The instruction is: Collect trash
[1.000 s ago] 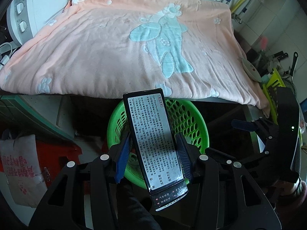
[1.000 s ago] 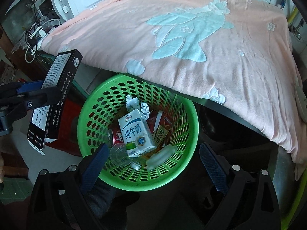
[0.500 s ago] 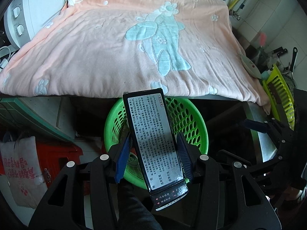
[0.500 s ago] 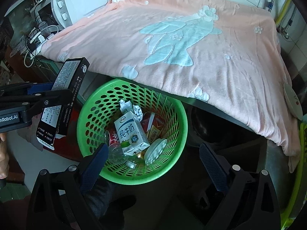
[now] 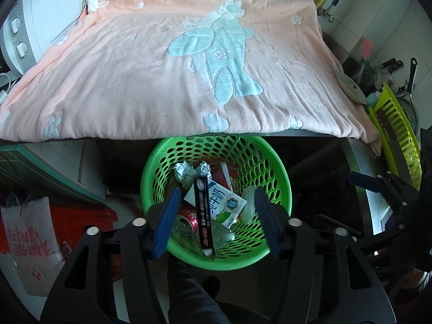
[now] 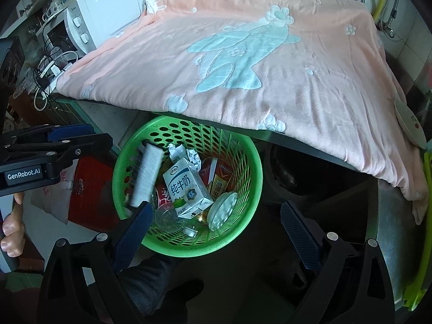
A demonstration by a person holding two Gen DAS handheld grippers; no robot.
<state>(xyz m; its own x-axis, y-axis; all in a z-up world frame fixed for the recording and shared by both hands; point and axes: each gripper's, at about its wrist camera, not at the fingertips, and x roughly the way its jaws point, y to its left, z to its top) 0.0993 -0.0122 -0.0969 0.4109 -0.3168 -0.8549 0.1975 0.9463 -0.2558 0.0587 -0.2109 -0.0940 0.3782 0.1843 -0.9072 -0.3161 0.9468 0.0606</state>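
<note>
Below the table edge, under a pink blanket: one green perforated basket.
Contents: milk carton, red drink can, two crumpled paper balls, white round lid, red-orange packet, clear plastic cup.
Black printed carton: blurred, on edge inside the basket, clear of both fingers.
Left gripper: jaws spread, empty, above the basket.
Right gripper: jaws spread wide, empty, near the basket's front rim.
White microwave: at the blanket's far-left corner.
</note>
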